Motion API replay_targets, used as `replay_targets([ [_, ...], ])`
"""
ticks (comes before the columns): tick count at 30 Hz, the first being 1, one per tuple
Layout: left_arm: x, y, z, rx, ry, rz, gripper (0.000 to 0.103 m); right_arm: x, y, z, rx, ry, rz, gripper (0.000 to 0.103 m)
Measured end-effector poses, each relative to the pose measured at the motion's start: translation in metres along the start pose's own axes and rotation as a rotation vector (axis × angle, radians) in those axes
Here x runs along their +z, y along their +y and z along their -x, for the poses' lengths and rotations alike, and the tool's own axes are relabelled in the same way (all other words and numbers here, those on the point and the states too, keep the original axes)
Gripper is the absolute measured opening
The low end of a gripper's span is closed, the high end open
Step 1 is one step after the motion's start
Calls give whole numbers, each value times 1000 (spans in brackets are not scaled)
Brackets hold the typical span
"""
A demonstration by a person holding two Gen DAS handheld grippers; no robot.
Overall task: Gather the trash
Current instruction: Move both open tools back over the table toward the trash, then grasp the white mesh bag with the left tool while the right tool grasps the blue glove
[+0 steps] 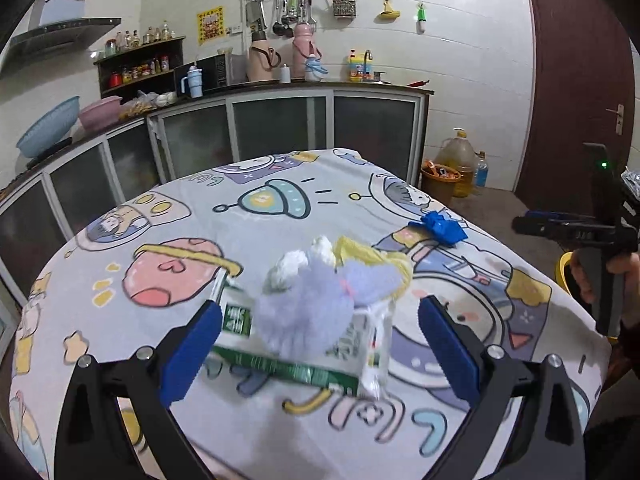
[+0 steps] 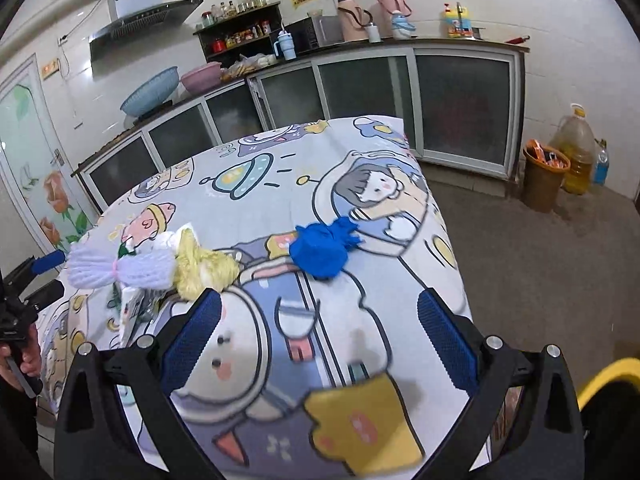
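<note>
A trash pile lies on the cartoon-print tablecloth [image 1: 168,216]: a green-and-white carton [image 1: 288,364], a lilac foam net [image 1: 316,304], white tissue [image 1: 292,264] and a yellow wrapper [image 1: 372,256]. A crumpled blue glove [image 1: 440,226] lies apart at the right. My left gripper [image 1: 320,348] is open, its blue pads on either side of the carton and net. My right gripper [image 2: 320,344] is open and empty above the cloth, with the blue glove [image 2: 320,250] ahead of it and the foam net [image 2: 116,266] and yellow wrapper [image 2: 204,268] to its left.
A brown bin [image 2: 544,178] with orange trash stands on the floor by an oil jug [image 2: 576,152]. A yellow bin rim [image 2: 608,380] shows at the lower right. Kitchen cabinets [image 1: 280,128] lie beyond the table. The right gripper's body [image 1: 600,240] is off the table's right edge.
</note>
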State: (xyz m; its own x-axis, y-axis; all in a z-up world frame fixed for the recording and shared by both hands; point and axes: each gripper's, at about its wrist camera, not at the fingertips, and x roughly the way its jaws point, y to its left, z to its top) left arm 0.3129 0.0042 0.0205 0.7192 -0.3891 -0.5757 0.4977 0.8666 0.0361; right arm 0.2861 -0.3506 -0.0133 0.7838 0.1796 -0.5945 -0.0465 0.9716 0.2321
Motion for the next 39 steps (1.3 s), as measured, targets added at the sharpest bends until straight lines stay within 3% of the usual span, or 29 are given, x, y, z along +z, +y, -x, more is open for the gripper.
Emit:
replay_targets([
  [7, 9, 8, -39, -42, 57, 33, 95, 19, 9, -41, -35, 27, 44, 95],
  [12, 8, 10, -60, -65, 102, 44, 95, 28, 7, -80, -55, 99, 61, 95],
  [22, 5, 20, -79, -96, 110, 97, 94, 29, -3, -122, -62, 198, -9, 82],
  [23, 5, 21, -79, -97, 107, 100, 89, 28, -4, -123, -61, 207, -13, 76],
  [25, 5, 21, -79, -94, 102, 98, 69, 27, -5, -128, -68, 229, -17, 67],
  [27, 5, 20, -79, -108, 101, 98, 33, 26, -6, -131, -86, 239, -17, 43],
  [28, 6, 20, -78, -110, 95, 100, 28, 26, -7, -130, -100, 236, -17, 29],
  [29, 6, 20, -77, -110, 89, 101, 25, 26, -8, -129, -94, 236, -21, 22],
  [31, 7, 19, -71, -100, 67, 105, 24, 27, -10, -124, -78, 226, -41, 18],
  [39, 13, 30, -21, -133, -20, 190, 23, 35, -3, -78, -38, 162, -23, 17],
])
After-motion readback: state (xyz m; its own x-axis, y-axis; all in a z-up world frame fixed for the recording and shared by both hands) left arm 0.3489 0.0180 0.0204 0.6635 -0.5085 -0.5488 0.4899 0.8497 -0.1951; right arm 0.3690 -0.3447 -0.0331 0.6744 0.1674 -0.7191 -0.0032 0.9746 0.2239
